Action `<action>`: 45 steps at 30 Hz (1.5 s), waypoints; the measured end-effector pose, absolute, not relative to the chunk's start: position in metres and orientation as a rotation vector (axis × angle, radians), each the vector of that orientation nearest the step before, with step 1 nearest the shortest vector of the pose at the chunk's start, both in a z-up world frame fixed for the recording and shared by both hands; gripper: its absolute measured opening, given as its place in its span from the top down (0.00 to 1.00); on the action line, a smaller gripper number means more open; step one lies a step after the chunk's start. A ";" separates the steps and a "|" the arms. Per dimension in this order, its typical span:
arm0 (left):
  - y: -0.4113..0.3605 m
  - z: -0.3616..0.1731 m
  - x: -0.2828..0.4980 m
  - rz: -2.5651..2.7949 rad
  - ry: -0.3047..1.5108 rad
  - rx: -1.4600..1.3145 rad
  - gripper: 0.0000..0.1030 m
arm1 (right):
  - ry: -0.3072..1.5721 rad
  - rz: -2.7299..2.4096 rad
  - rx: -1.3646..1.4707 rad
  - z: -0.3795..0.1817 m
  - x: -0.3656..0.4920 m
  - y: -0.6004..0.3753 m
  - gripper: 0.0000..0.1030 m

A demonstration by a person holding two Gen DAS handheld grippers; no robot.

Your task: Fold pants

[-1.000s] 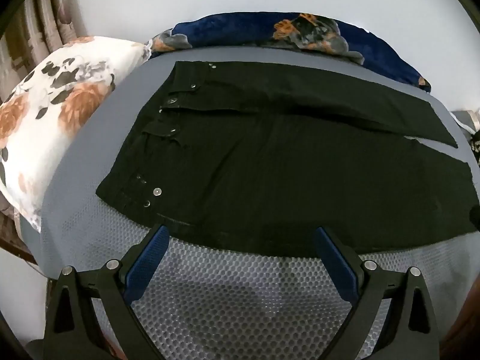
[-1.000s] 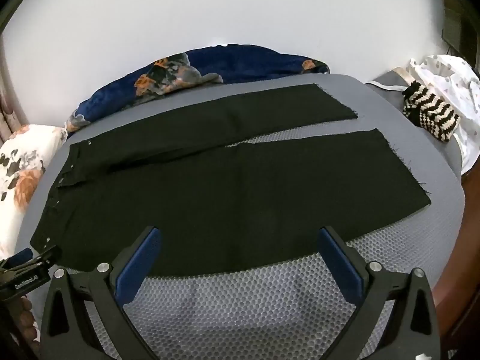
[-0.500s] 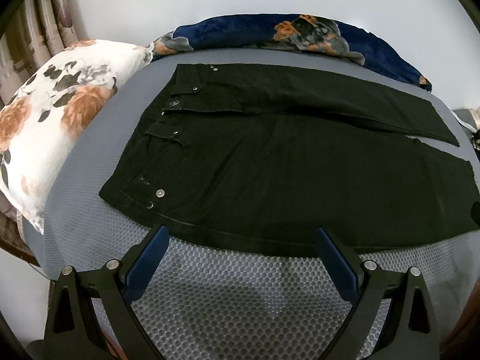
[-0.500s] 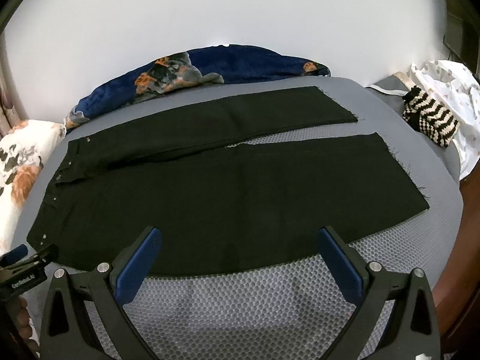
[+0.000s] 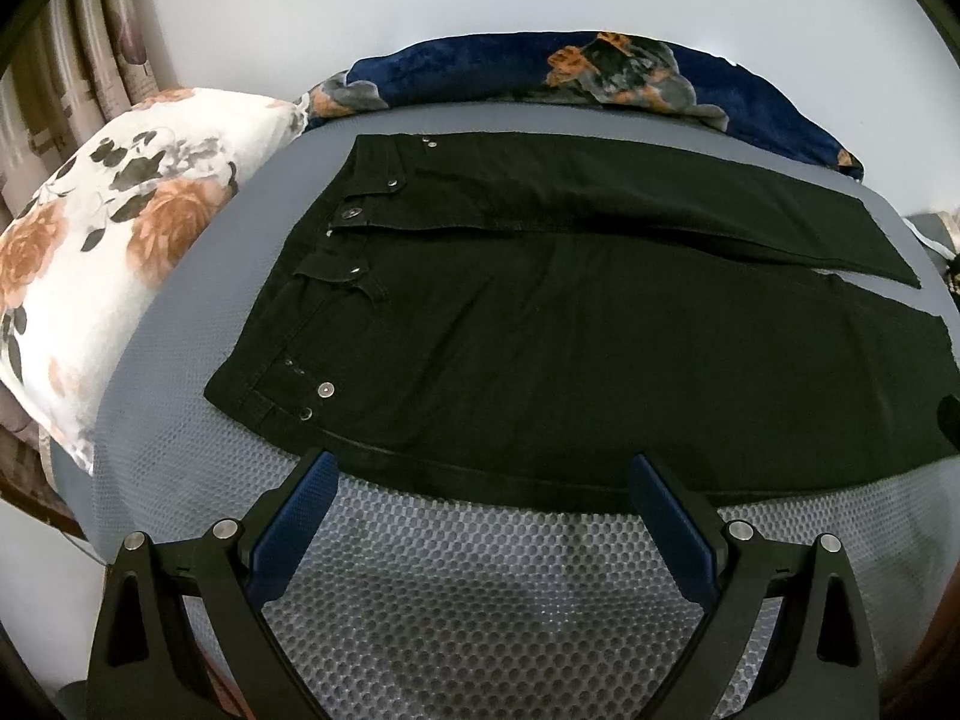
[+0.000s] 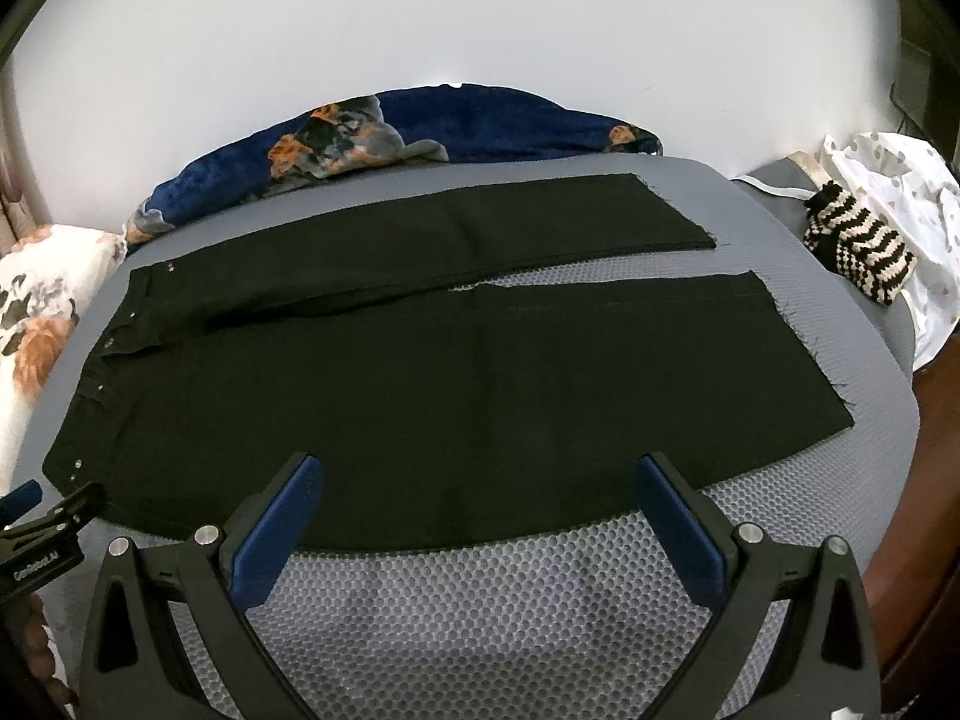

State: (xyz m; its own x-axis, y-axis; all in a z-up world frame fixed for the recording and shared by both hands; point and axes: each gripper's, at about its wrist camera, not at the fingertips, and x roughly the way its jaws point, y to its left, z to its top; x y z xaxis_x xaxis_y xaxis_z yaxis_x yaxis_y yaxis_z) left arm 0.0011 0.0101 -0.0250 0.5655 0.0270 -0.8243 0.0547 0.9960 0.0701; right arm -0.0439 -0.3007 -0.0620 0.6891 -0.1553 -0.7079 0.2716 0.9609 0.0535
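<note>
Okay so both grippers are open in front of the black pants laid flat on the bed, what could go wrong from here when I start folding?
1. The black pants are spread flat on the grey honeycomb-mesh bed cover, so the open left gripper or right gripper might pinch the mesh along with the near edge.
2. The two legs lie apart, so they may fold unevenly.
3. The frayed cuffs could snag.

White lettering reading roughly "GenRobot.AI" runs along the black body of the left gripper (image 6: 27, 495), seen at the far left edge of the right wrist view, well left of the jaws. No other text is legible anywhere.
</note>
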 end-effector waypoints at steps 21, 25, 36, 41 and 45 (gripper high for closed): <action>0.013 -0.033 0.002 -0.012 0.993 0.094 0.06 | 0.805 -0.240 0.113 -0.065 -0.034 -0.292 0.00; 0.013 -0.033 0.001 -0.013 0.994 0.094 0.06 | 0.805 -0.236 0.115 -0.065 -0.033 -0.292 0.00; 0.013 -0.033 0.001 -0.013 0.995 0.093 0.06 | 0.816 -0.230 0.108 -0.068 -0.030 -0.287 0.00; 0.012 -0.033 0.001 -0.013 0.995 0.094 0.06 | 0.819 -0.228 0.108 -0.068 -0.029 -0.286 0.00; 0.012 -0.033 0.002 -0.012 0.995 0.094 0.06 | 0.823 -0.228 0.109 -0.069 -0.028 -0.286 0.00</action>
State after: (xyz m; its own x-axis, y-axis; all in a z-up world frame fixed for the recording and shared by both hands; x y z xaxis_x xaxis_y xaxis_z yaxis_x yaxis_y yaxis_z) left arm 0.0016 0.0120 -0.0332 0.5447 0.0324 -0.8380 0.0535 0.9959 0.0733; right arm -0.0281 -0.2861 -0.0689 0.6573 -0.1584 -0.7368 0.2426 0.9701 0.0079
